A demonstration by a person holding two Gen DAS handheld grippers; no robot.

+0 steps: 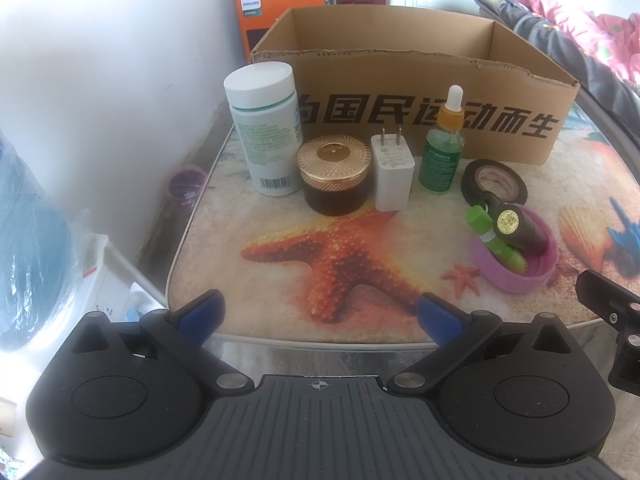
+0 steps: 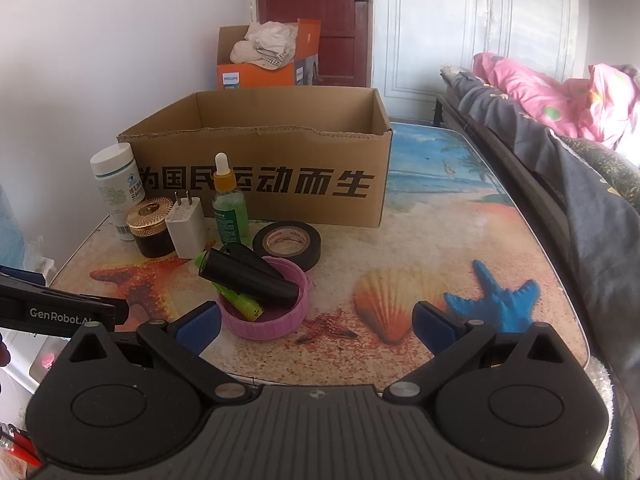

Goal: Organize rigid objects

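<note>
Beach-print tabletop held everything w/ cardboard box behind. Left gripper & right gripper both spread wide, empty. Risk: black cylinder lay loose across pink lid; a nudge could roll it off.

The cardboard box at the back of the bench carries bold black Chinese characters along its front wall, reading 国民运动而生 after a first character that the white pill bottle partly hides. Behind it, an orange carton shows the brand PHILIPS in white on a blue-green patch. The black arm of the left claw, seen in the right wrist view, bears "GenRobot.AI" in white. The pill bottle has a barcode low on its label; its small print is too fine to read.
</note>
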